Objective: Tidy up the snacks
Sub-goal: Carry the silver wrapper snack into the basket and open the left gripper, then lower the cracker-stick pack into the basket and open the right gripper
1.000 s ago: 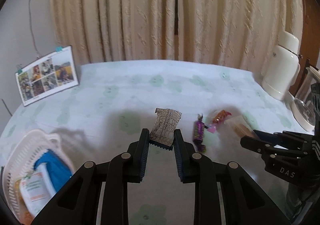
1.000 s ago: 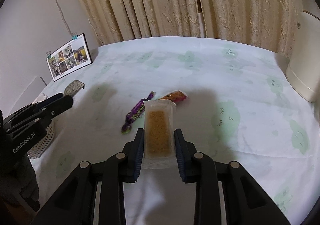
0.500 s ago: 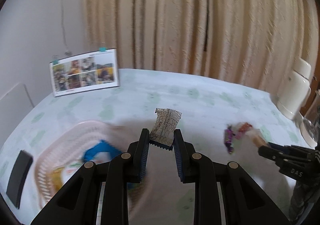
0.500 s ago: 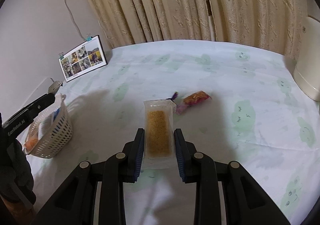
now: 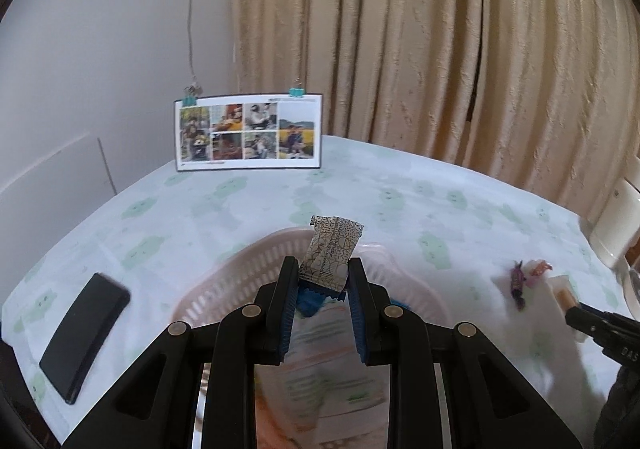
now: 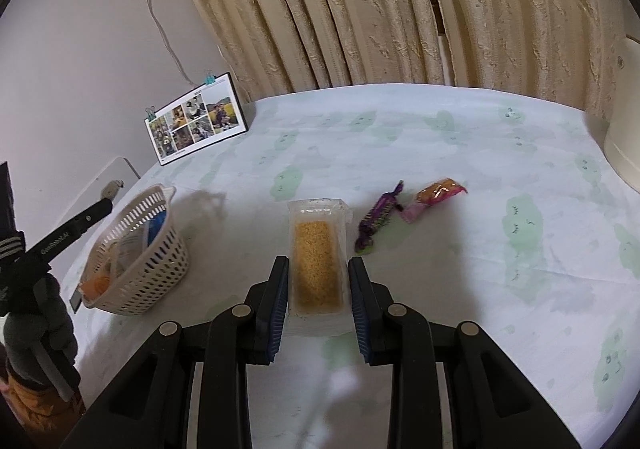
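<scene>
Two snacks held: my left gripper (image 5: 322,279), clamped on a patterned packet (image 5: 331,252), has swung over the basket (image 5: 244,269); my right gripper (image 6: 318,283) seemingly pinches a cracker pack (image 6: 317,249).

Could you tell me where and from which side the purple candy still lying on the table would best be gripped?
Probably across its thick middle. The purple candy lies flat, long axis running away from the right tool, with thin twisted ends. Coming from above, jaws either side of the body, avoids the pink-and-orange candy touching its far end.
</scene>
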Action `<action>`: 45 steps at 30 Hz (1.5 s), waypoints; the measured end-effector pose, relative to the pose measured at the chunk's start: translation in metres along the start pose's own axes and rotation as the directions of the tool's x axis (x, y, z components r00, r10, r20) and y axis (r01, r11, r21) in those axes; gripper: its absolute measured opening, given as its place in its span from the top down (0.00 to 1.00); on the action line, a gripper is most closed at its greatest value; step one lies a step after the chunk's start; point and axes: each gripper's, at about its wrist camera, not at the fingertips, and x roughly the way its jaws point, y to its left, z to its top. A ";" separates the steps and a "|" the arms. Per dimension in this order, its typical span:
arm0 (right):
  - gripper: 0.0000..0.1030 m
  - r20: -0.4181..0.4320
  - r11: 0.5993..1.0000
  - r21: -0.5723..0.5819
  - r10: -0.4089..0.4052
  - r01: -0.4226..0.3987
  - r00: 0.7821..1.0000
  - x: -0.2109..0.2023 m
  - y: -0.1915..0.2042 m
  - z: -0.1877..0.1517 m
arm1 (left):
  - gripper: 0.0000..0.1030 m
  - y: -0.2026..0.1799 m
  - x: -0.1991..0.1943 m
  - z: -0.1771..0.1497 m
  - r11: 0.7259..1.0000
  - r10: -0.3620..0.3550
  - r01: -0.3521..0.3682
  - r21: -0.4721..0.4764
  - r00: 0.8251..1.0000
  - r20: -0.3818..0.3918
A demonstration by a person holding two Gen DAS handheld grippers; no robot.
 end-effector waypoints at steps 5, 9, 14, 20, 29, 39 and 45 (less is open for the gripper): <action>0.74 0.001 1.000 0.001 0.014 -0.014 1.000 0.001 0.012 -0.001 | 0.40 0.019 -0.004 -0.001 0.997 0.016 -0.015 -0.070 1.000 0.011; 0.74 0.002 0.999 -0.003 0.035 -0.035 0.999 0.003 0.024 0.001 | 0.40 0.033 -0.010 0.000 0.996 0.025 -0.023 -0.081 0.999 0.023; 0.74 0.008 0.997 -0.023 0.079 -0.079 0.997 0.005 0.050 0.007 | 0.40 0.045 -0.017 0.000 0.995 0.030 -0.027 -0.097 0.999 0.036; 0.74 0.011 0.990 -0.066 0.129 -0.128 0.992 0.011 0.092 0.013 | 0.40 0.056 -0.019 -0.003 0.994 0.026 -0.021 -0.107 0.999 0.037; 0.74 -0.027 0.971 -0.121 0.204 -0.206 0.979 0.042 0.150 0.003 | 0.40 0.077 -0.022 -0.009 0.989 0.030 -0.024 -0.144 0.999 0.037; 0.65 -0.065 0.958 -0.141 0.244 -0.251 0.968 0.073 0.189 0.002 | 0.40 0.086 -0.020 -0.011 0.987 0.028 -0.023 -0.159 0.999 0.028; 0.60 -0.041 0.965 -0.102 0.238 -0.241 0.970 0.071 0.172 0.003 | 0.40 0.085 -0.019 -0.010 0.988 0.023 -0.019 -0.152 0.999 0.028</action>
